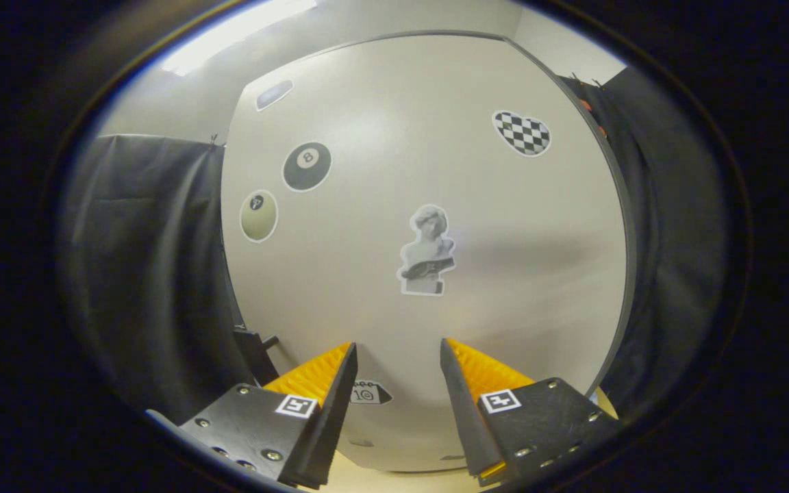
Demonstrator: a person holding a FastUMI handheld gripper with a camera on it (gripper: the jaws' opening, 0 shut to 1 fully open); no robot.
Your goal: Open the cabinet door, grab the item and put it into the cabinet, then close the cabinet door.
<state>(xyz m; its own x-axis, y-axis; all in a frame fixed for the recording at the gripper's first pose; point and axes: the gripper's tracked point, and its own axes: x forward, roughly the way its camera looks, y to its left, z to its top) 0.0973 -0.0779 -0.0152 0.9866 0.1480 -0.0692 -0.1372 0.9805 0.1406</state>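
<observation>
A white cabinet door [504, 226] stands flat just ahead of my fingers, close to the camera. Stickers dot its face: a bust [427, 252] in the middle, a black billiard ball [307, 166], a pale oval ball [258, 216] and a checkered heart [522, 133]. My gripper [398, 356] points at the lower part of the door, open, with nothing between its fingers. Its tips sit very near the door's face; I cannot tell whether they touch it. A small dark sticker [369, 393] shows between the fingers.
Black cloth [148, 274] hangs left of the cabinet and more cloth [668, 239] on its right. A small black bracket [255, 346] juts out by the door's lower left edge. A light wooden surface [401, 481] lies under the fingers.
</observation>
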